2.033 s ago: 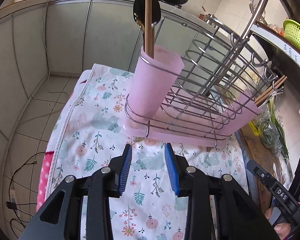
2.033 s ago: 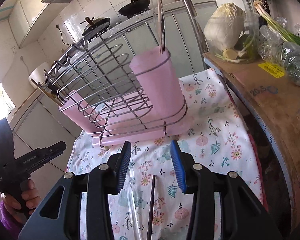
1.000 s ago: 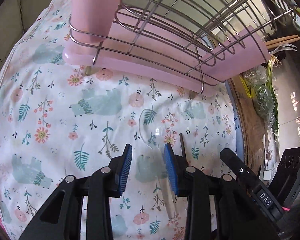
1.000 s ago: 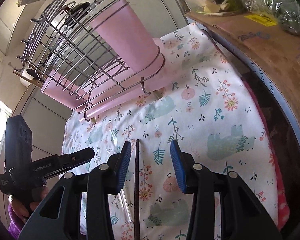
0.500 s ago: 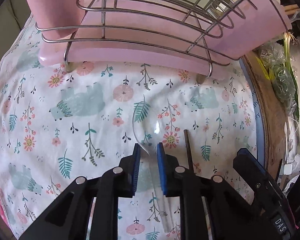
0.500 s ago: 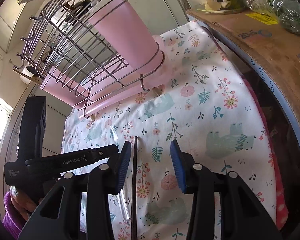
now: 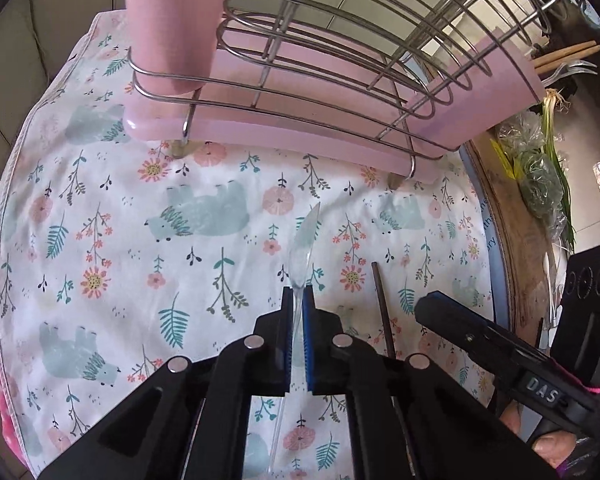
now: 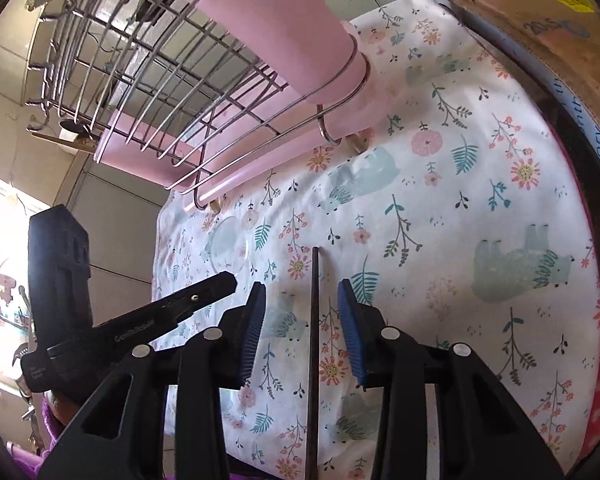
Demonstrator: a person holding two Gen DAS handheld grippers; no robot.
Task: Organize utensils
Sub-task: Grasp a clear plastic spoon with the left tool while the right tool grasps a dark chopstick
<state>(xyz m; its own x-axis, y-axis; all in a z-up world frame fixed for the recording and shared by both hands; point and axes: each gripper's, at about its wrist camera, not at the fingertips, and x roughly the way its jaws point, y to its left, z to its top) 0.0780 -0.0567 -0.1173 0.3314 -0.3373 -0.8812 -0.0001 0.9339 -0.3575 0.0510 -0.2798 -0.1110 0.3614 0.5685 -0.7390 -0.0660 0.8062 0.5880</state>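
The clear plastic spoon (image 7: 303, 240) is lying on the floral cloth (image 7: 100, 208) before the pink-trayed wire rack (image 7: 340, 80) — the left gripper (image 7: 297, 300), having just been closing, is now pinching its handle. The right gripper (image 8: 302, 304), narrowing but spread, is straddling the dark chopstick (image 8: 314, 320) — both pickups appear imminent.

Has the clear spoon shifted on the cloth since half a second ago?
Yes. In the left wrist view the clear spoon, flat before, now stands on edge between the left gripper pads, which have just closed on it; the dark chopstick lies beside it.
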